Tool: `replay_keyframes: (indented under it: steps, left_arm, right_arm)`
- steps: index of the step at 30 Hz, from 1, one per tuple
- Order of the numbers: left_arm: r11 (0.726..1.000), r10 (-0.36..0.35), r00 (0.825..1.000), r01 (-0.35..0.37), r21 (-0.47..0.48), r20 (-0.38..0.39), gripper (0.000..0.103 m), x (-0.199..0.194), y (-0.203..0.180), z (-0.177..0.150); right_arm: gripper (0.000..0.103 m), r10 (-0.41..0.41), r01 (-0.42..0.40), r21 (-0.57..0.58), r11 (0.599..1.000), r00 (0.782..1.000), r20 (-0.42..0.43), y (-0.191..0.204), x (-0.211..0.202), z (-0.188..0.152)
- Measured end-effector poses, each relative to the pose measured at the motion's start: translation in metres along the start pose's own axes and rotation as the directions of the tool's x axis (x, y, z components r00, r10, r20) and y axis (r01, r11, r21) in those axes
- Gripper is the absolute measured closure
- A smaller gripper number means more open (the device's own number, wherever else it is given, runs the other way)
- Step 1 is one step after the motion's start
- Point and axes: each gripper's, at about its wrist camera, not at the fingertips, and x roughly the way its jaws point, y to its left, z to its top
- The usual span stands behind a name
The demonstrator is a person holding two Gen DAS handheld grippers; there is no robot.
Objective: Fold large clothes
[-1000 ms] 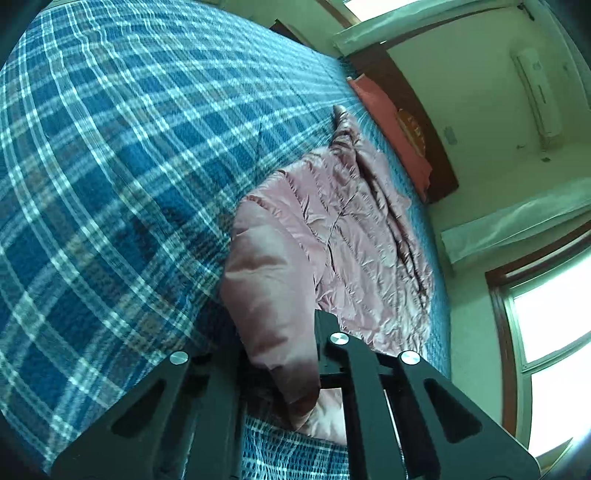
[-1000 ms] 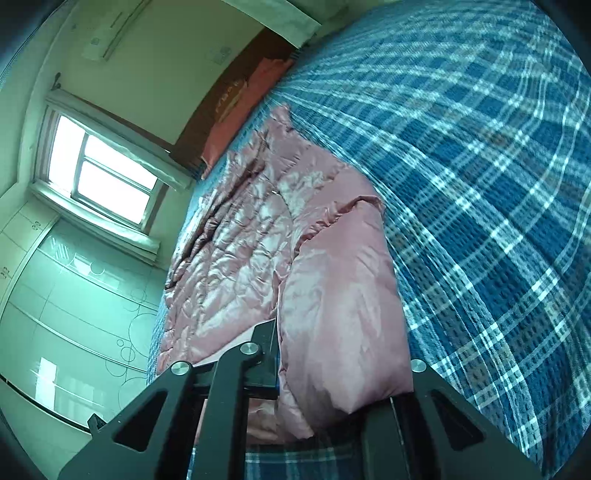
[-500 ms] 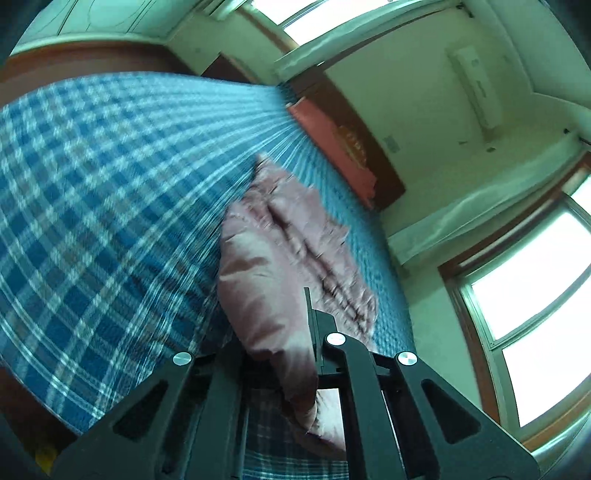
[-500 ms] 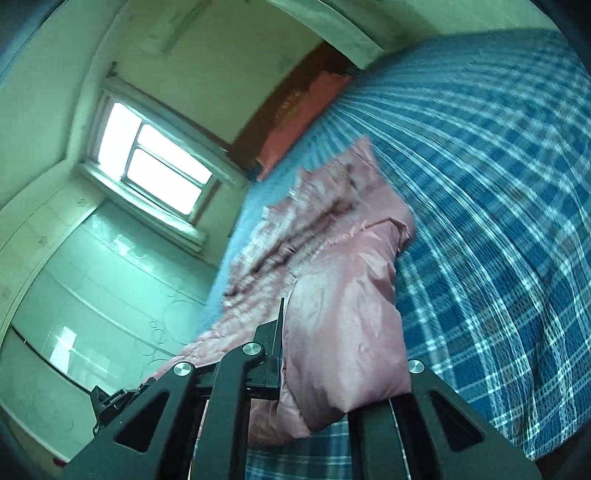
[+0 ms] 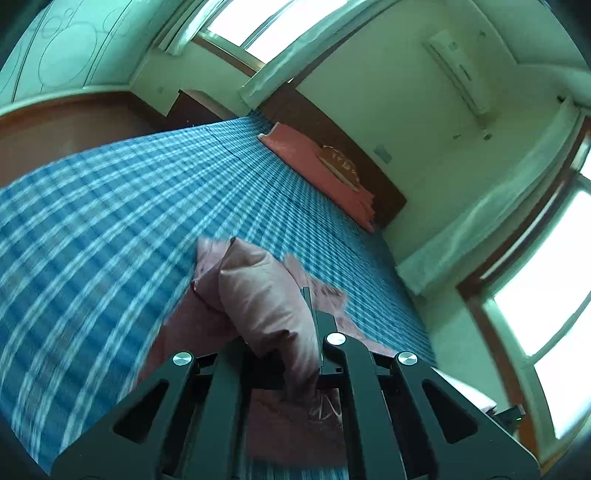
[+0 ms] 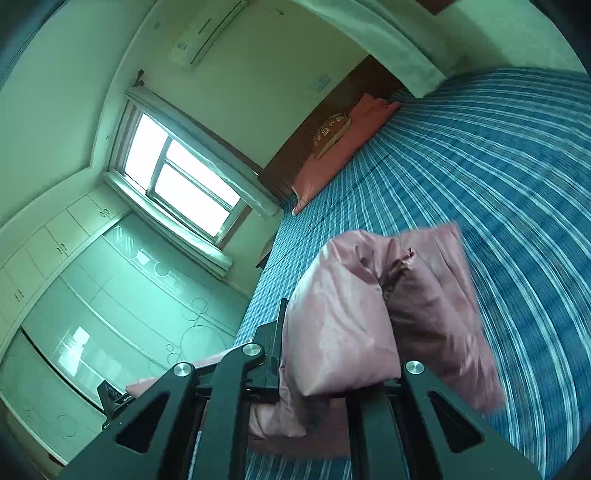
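Note:
A shiny pink quilted jacket (image 5: 258, 295) hangs bunched from both grippers above the blue plaid bed (image 5: 110, 206). My left gripper (image 5: 291, 373) is shut on one edge of the jacket, and the fabric bulges up between its black fingers (image 5: 332, 354). The right wrist view has the same pink jacket (image 6: 343, 314) folded over in a thick roll. My right gripper (image 6: 314, 384) is shut on that roll, and the cloth hides its fingertips. The rest of the jacket droops below toward the bed (image 6: 480, 192).
A salmon pillow (image 5: 317, 166) lies against the dark wooden headboard (image 5: 354, 155) at the far end of the bed. Windows (image 6: 181, 177), a wall air conditioner (image 6: 207, 29) and a pale wardrobe (image 6: 92, 295) line the walls. The left gripper (image 6: 114, 400) shows at the lower left.
Both grippers have risen and swung toward the head of the bed, lifting the jacket's lower edge off the spread. The jacket, flat a second ago, now hangs doubled over.

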Motion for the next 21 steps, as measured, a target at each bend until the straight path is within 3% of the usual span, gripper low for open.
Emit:
replay_keyframes:
  steps: [6, 10, 18, 21]
  left_arm:
    - [0.994, 0.108, 0.993, -0.108, -0.001, -0.04, 0.099, 0.121, 0.018, 0.044]
    - [0.984, 0.177, 0.981, -0.174, 0.04, -0.078, 0.099, 0.179, 0.034, 0.043]
    - [0.957, 0.288, 0.944, -0.277, 0.092, -0.16, 0.097, 0.255, 0.072, 0.029]
    - [0.95, 0.308, 0.934, -0.292, 0.112, -0.179, 0.092, 0.263, 0.077, 0.026]
  right_arm:
    - [0.094, -0.074, 0.078, 0.066, 0.995, 0.996, -0.059, -0.042, 0.115, 0.055]
    - [0.094, -0.154, 0.16, 0.051, 0.986, 0.982, -0.114, -0.067, 0.173, 0.066]
    - [0.092, -0.25, 0.268, 0.062, 0.961, 0.946, -0.205, -0.112, 0.236, 0.058]
    - [0.078, -0.225, 0.245, 0.069, 0.967, 0.95, -0.218, -0.113, 0.238, 0.058]
